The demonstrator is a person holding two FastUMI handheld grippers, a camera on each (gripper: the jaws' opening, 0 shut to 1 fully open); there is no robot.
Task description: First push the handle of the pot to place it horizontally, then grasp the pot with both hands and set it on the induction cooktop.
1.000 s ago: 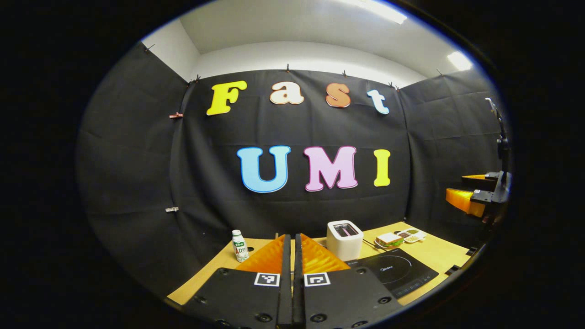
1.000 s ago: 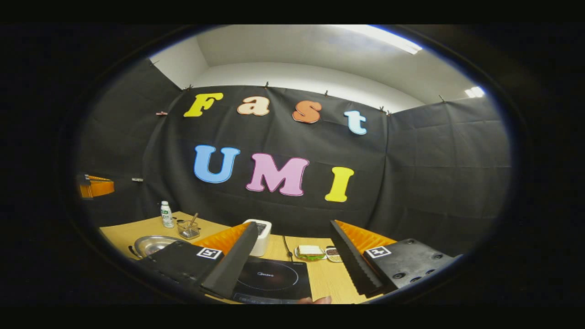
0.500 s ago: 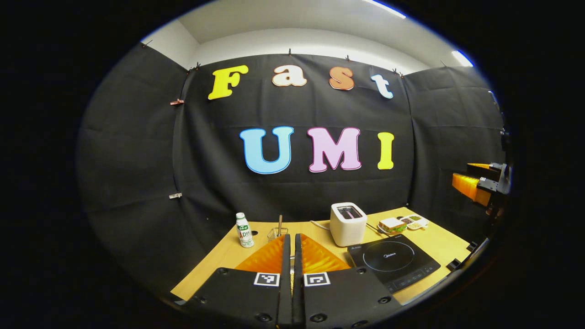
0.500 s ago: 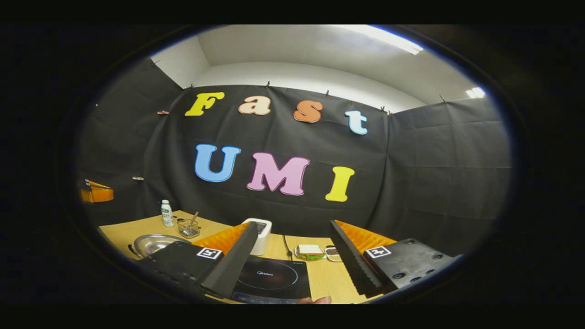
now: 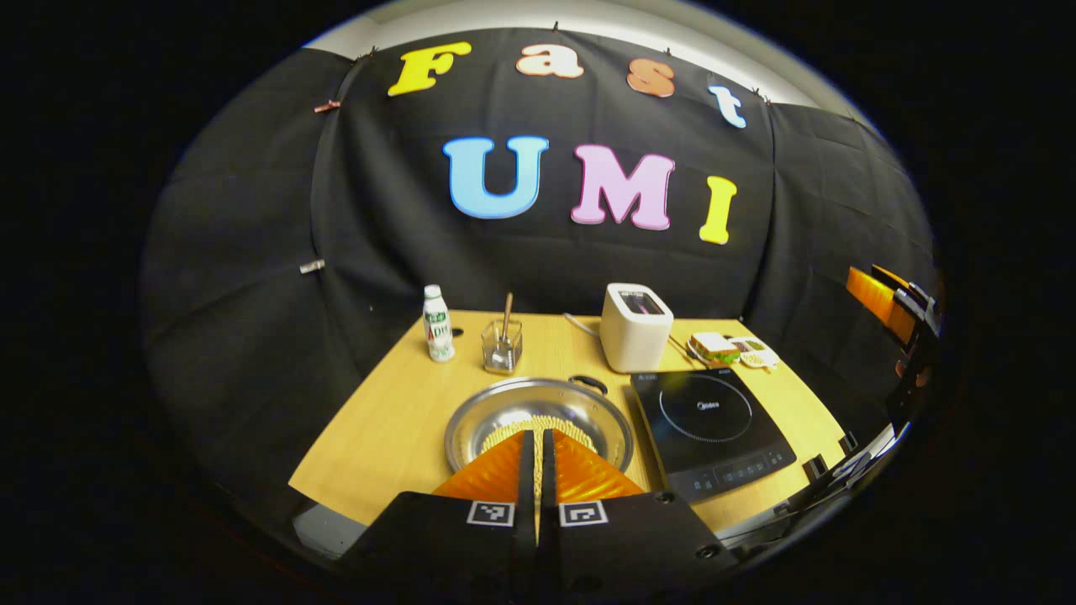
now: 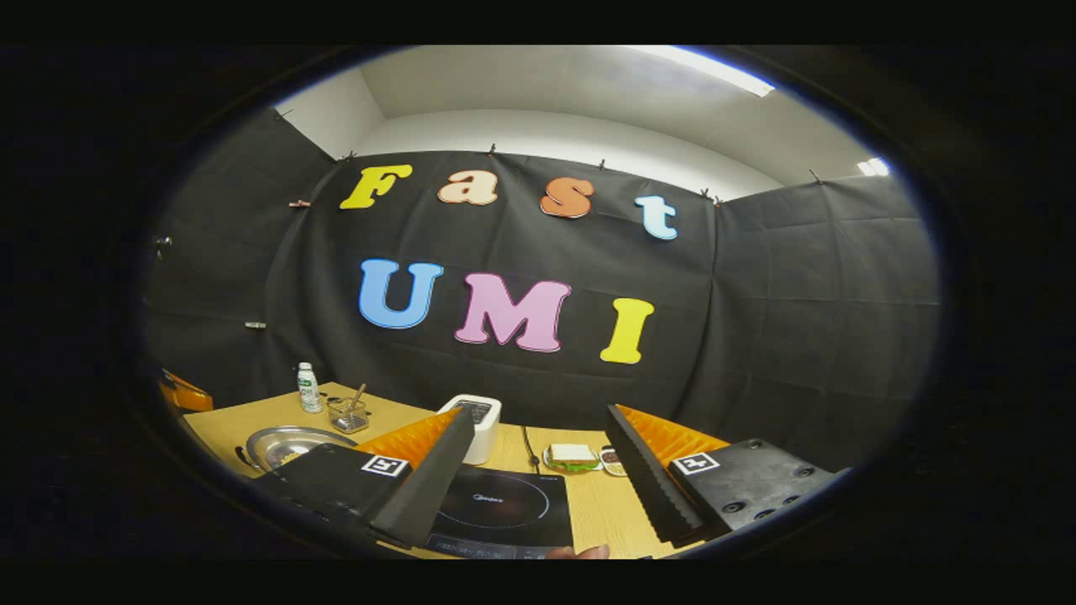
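A shallow steel pot (image 5: 496, 413) sits on the wooden table (image 5: 387, 428), left of the black induction cooktop (image 5: 710, 416). One black handle (image 5: 588, 383) shows on the pot's far right rim. My left gripper (image 5: 535, 437) hangs shut above the pot's near edge, holding nothing. In the right gripper view, my right gripper (image 6: 538, 416) is open over the cooktop (image 6: 500, 508), with the pot (image 6: 290, 444) far to its left. The right gripper (image 5: 891, 302) also shows at the right edge of the left gripper view.
Behind the pot stand a small bottle (image 5: 436, 323) and a glass cup (image 5: 502, 346) with a stick in it. A white toaster (image 5: 635, 328) stands behind the cooktop, with a sandwich plate (image 5: 713, 346) and a snack dish (image 5: 755, 353) to its right.
My left gripper has tipped downward and moved over the table, bringing the pot into its view. The right gripper has barely moved.
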